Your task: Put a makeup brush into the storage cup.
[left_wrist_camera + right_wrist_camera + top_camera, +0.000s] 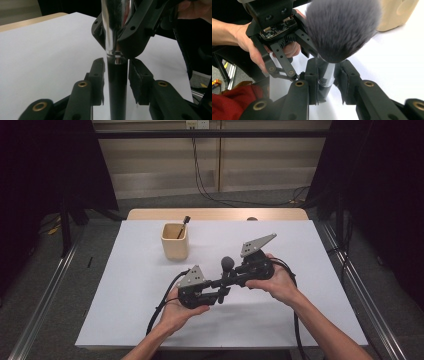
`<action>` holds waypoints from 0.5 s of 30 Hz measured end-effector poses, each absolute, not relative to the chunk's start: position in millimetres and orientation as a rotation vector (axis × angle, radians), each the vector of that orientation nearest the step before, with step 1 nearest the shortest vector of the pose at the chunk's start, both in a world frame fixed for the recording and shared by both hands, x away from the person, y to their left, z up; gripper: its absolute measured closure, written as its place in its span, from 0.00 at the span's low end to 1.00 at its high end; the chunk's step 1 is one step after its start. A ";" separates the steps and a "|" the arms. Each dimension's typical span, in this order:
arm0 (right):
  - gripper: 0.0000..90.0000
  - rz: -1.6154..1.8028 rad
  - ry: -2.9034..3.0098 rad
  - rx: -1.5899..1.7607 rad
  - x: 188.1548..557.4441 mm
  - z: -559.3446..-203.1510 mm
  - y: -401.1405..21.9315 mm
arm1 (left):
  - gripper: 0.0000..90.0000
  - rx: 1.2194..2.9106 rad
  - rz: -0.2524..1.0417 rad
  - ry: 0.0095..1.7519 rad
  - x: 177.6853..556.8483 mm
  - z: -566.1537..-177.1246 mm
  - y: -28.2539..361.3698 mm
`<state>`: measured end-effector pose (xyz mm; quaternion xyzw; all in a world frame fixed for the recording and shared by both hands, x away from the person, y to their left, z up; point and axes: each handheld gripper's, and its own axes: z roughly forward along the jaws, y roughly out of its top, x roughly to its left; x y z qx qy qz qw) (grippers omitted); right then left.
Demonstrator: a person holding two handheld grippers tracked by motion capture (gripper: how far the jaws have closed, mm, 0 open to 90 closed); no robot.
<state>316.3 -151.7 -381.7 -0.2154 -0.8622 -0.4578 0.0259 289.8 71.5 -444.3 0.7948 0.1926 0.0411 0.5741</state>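
A makeup brush with a fluffy dark head, a silver ferrule and a black handle is held above the white table. My right gripper is shut on the brush just below the head. My left gripper has the black handle between its pads. The pads sit very close beside the handle, and a thin gap shows on the left one. The two grippers face each other at the middle of the table, each held in one hand.
A beige cup stands at the back left of the white tabletop, with a thin dark brush leaning in it. Cables trail from both grippers toward the front edge. Metal rails run along the floor on both sides.
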 end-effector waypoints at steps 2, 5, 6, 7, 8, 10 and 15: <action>0.80 -1.416 -2.664 -0.664 316.0 -381.9 -151.3 | 0.77 1.862 0.094 0.450 290.3 -444.4 72.0; 0.80 -1.421 -2.663 -0.665 315.8 -382.2 -151.8 | 0.82 1.861 0.089 0.451 290.5 -444.4 72.3; 0.80 -1.420 -2.666 -0.665 315.9 -382.2 -152.2 | 0.82 1.860 0.090 0.452 290.5 -444.3 72.4; 0.80 -1.426 -2.662 -0.668 315.5 -382.3 -152.4 | 0.83 1.861 0.092 0.448 290.6 -443.9 72.6; 0.80 -1.431 -2.660 -0.668 315.4 -382.3 -152.8 | 0.83 1.861 0.092 0.444 290.6 -443.6 72.8; 0.80 -1.439 -2.656 -0.666 315.0 -382.3 -153.3 | 0.83 1.862 0.106 0.439 290.1 -443.4 73.0; 0.80 -1.446 -2.654 -0.668 314.4 -383.3 -153.4 | 0.83 1.870 0.111 0.440 290.0 -442.8 73.1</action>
